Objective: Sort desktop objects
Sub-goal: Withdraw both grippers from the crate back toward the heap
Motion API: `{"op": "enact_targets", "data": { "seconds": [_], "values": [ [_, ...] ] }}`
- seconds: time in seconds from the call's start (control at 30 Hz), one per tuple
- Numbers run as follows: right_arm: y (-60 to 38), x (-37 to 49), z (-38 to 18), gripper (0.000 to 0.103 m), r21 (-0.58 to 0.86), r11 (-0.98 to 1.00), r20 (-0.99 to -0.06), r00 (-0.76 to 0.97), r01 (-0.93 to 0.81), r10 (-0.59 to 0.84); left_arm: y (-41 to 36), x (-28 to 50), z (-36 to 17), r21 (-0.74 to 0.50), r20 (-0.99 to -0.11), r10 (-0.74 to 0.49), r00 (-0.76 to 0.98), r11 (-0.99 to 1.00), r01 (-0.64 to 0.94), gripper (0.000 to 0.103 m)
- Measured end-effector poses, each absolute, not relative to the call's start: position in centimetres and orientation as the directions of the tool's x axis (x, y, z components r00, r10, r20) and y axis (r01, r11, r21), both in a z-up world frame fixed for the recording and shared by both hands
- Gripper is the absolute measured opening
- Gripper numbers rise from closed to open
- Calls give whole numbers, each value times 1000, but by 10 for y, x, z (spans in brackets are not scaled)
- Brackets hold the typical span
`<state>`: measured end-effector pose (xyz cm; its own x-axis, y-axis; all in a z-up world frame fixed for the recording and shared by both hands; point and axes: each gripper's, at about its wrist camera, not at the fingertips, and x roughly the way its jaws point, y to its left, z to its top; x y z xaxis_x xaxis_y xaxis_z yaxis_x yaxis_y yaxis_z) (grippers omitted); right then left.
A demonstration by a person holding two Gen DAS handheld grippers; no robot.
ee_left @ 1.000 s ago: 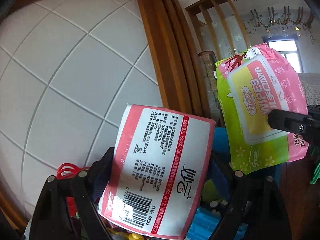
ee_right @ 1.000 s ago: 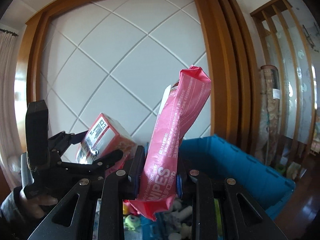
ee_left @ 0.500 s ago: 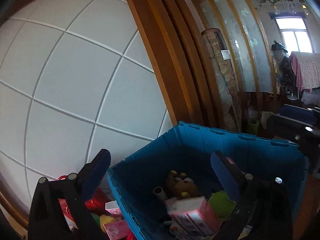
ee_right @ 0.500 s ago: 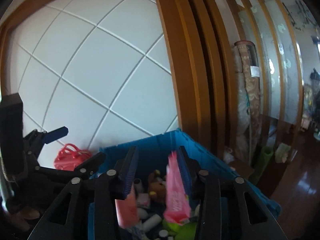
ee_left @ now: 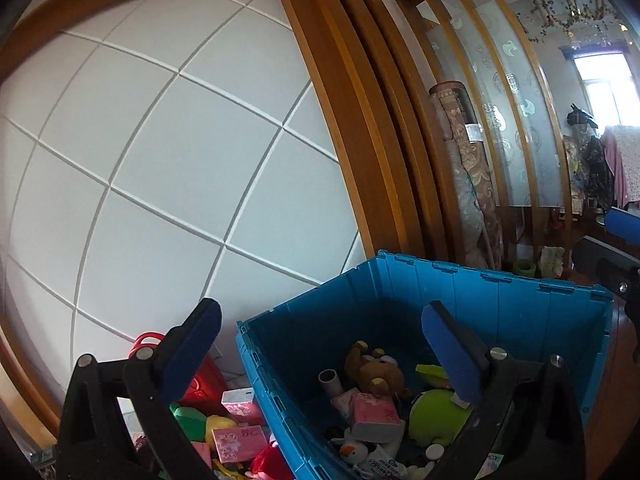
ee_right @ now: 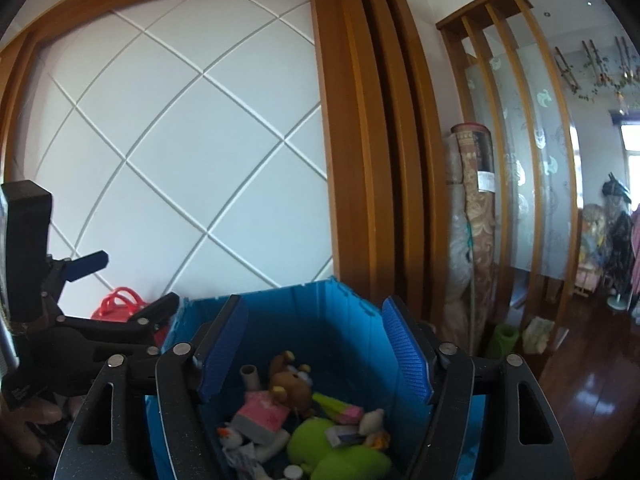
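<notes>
A blue plastic crate (ee_left: 520, 304) (ee_right: 344, 320) holds a brown teddy bear (ee_left: 374, 372) (ee_right: 290, 384), a pink tissue pack (ee_left: 372, 416) (ee_right: 262, 412), a green plush (ee_left: 436, 416) (ee_right: 320, 436) and other small items. The pink and green wipes pack (ee_right: 340, 406) lies in it too. My left gripper (ee_left: 320, 352) is open and empty above the crate's left wall. My right gripper (ee_right: 316, 348) is open and empty above the crate. The left gripper also shows in the right wrist view (ee_right: 120, 292).
Left of the crate lie a red basket (ee_left: 200, 376) (ee_right: 118, 306), pink tissue packs (ee_left: 240, 442) and green and yellow toys (ee_left: 200, 420). A white panelled wall with wooden frame (ee_left: 360, 160) stands behind. A rolled carpet (ee_right: 476, 240) leans at the right, above dark wooden floor (ee_right: 592, 384).
Both grippers have opened. The pink tissue pack has dropped from my left gripper and the wipes pack from my right; both now lie in the crate.
</notes>
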<state>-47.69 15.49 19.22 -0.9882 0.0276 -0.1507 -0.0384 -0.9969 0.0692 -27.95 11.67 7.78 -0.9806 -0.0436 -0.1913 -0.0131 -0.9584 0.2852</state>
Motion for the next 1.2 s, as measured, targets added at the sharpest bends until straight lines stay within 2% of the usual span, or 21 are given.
{"op": "enact_targets", "data": {
  "seconds": [0.2,0.6,0.73,0.93,1.2],
  "values": [
    [150,-466,182,78,74,-997,-161,-987,-32,20,92,-246,72,208,-169,-87,-982,-977,50,102],
    [85,-441,169,91,32,-999,-157,-987,22,-26,23,-191,43,183,-149,-193,-970,-969,165,102],
    [56,-432,169,95,23,-999,-150,-988,26,-29,-6,-179,33,187,-165,-209,-964,-966,177,102],
    [9,-419,168,96,25,-999,-166,-986,31,-34,-52,-159,18,198,-215,-207,-955,-966,165,102],
    [-63,-401,160,98,51,-996,-175,-982,67,-75,-129,-121,7,225,-222,-260,-940,-952,210,102]
  ]
}}
